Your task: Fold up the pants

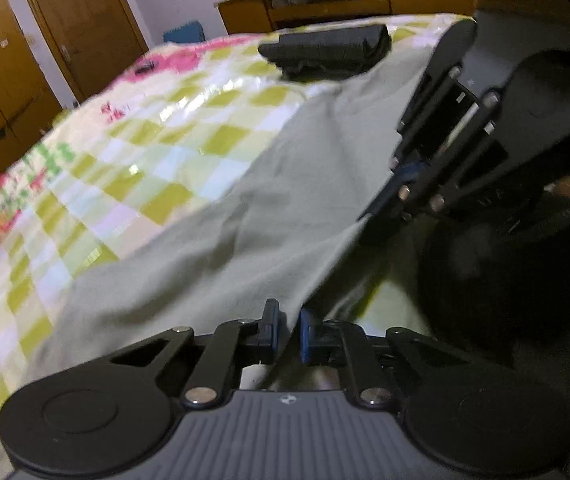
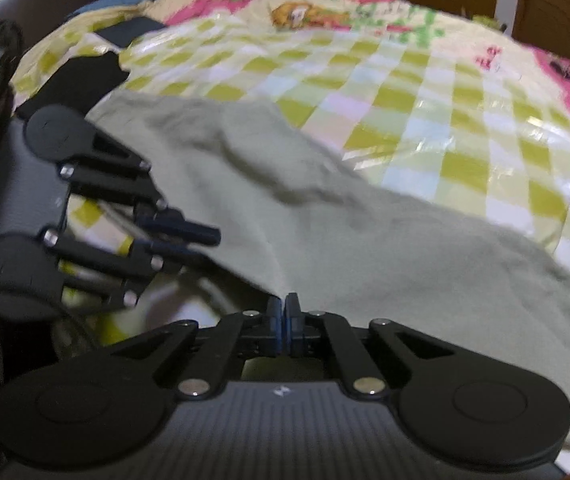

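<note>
On the checked bedspread point(image 1: 133, 128), both tools clamp the pants point(image 1: 245, 216) edge, near dark folded clothes point(image 1: 325, 54).

Pale green pants point(image 1: 189, 248) motion-blurred, far end cut off beyond right wrist view's right edge. Hem hidden inside right tool point(image 2: 284, 316) near pants' corner. Dark folded item point(image 1: 325, 54) beyond pants too blurred to identify.
</note>
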Demonstrator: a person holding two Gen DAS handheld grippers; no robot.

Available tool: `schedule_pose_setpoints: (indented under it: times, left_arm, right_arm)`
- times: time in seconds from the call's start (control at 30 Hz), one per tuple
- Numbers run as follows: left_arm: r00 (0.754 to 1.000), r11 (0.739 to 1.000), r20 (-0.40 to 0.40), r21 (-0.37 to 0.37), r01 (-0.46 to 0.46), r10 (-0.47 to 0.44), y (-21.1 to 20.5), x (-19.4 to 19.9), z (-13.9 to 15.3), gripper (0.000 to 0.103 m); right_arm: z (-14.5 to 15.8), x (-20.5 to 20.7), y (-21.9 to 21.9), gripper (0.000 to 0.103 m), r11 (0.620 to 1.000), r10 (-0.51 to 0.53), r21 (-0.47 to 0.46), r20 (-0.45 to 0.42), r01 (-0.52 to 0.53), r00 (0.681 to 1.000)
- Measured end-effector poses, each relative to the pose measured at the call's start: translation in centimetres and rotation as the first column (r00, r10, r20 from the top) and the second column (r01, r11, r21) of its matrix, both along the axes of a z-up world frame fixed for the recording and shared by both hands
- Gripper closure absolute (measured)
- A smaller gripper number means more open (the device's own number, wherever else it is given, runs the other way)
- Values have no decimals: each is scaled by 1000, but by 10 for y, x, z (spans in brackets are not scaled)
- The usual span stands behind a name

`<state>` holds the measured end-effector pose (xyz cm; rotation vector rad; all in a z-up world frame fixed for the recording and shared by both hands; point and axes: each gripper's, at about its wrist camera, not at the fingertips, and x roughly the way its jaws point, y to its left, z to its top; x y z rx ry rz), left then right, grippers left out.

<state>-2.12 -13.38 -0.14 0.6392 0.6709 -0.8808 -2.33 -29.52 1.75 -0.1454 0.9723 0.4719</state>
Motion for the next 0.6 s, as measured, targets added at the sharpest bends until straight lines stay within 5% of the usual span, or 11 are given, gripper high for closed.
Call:
schedule_pose_setpoints:
  times: [0.1,0.3,0.43,0.6]
  left_arm:
    - [1000,1000,1,25,2,-2,-2,-1,-8,75]
    - [1000,1000,8,16,-3,3,14,-4,4,68]
    - [1000,999,-12,-16,-28,28,28,-1,16,68]
    - [998,999,-45,-35,-40,38,47,5,29,65]
  right_arm:
    - [-15,6,1,94,1000,-11,10,-54,11,998]
    - [23,12,-15,89,998,-27,62,-24,28,999]
    - [45,42,-31,80,974,-54,220,-24,58,998]
    - [54,78,-23,76,929,40,369,-41,-22,998]
